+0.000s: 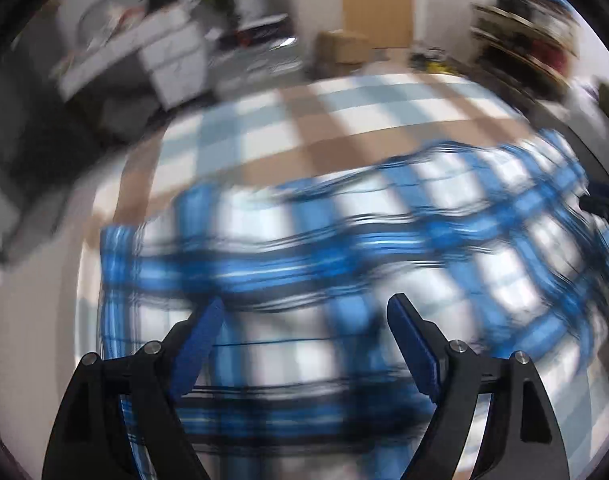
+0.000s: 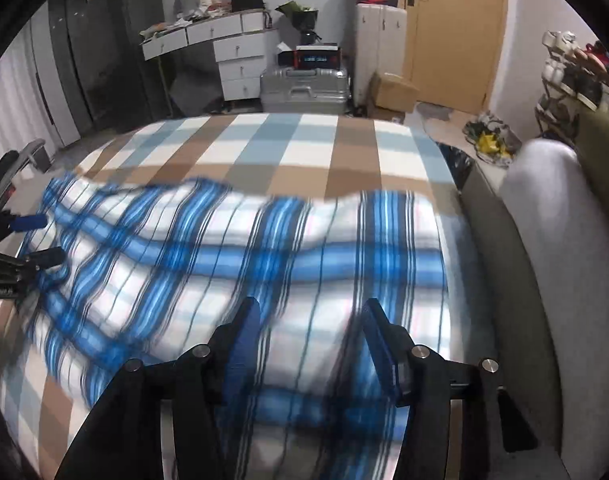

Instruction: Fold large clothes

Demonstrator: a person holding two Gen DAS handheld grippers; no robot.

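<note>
A blue, white and black plaid garment lies spread across a bed covered in a brown, light-blue and white checked sheet. It also shows, motion-blurred, in the left wrist view. My right gripper is open just above the garment's near part, jaws apart with nothing between them. My left gripper is open over the garment's left part; it also shows at the left edge of the right wrist view, jaws apart at the garment's left edge.
A grey padded headboard or bolster runs along the bed's right side. Beyond the bed stand a silver suitcase, a white drawer desk, a cardboard box, a wooden door and a shoe rack.
</note>
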